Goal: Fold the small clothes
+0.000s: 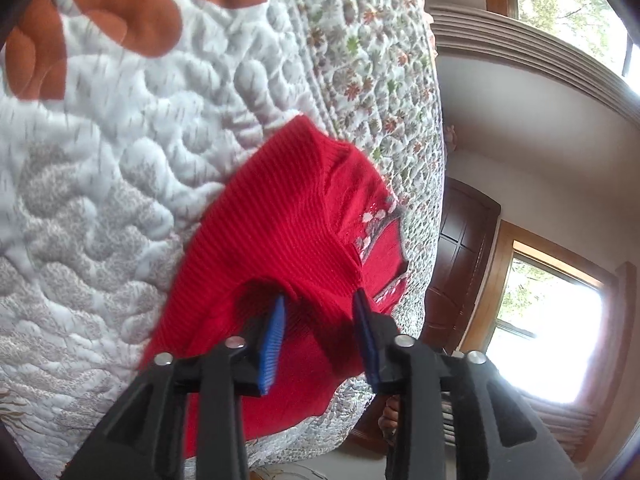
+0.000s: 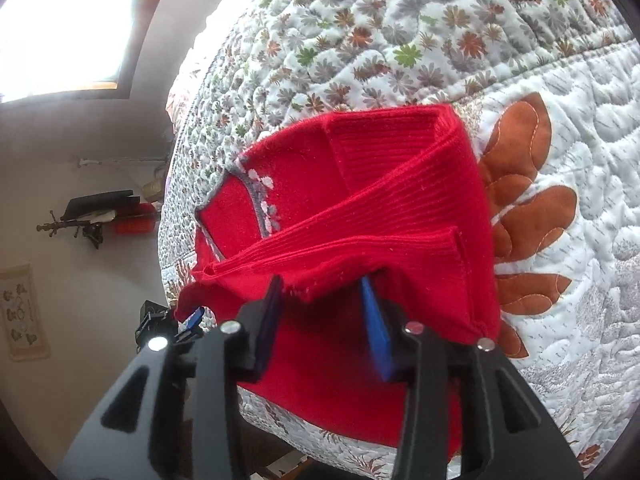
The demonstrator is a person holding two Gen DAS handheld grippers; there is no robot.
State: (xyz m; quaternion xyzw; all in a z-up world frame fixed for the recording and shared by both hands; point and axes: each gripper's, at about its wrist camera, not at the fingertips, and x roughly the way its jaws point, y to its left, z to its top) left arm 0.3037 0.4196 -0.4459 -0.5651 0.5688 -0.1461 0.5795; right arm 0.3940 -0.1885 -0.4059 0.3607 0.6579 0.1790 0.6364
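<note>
Your quilted bedspread (image 2: 540, 48) runs wide and bare beyond the red knit garment (image 2: 360, 208), which lies folded near the bed's edge. Your right gripper (image 2: 324, 320) stands parted around its raised hem; your left gripper (image 1: 320, 332) gapes over the fabric, gripping nothing.

We record the red garment (image 2: 360, 208) as ribbed knit cloth, matt, with fuzzy lint. Beneath it, the quilt (image 1: 120, 160) is puckered stitched cotton. Both grippers (image 1: 320, 320) (image 2: 320, 316) show matt black plastic, ridged blue pads (image 1: 272, 344), bright metal pins. Right of the quilt, the door (image 1: 460, 264) is glossy dark wood.
</note>
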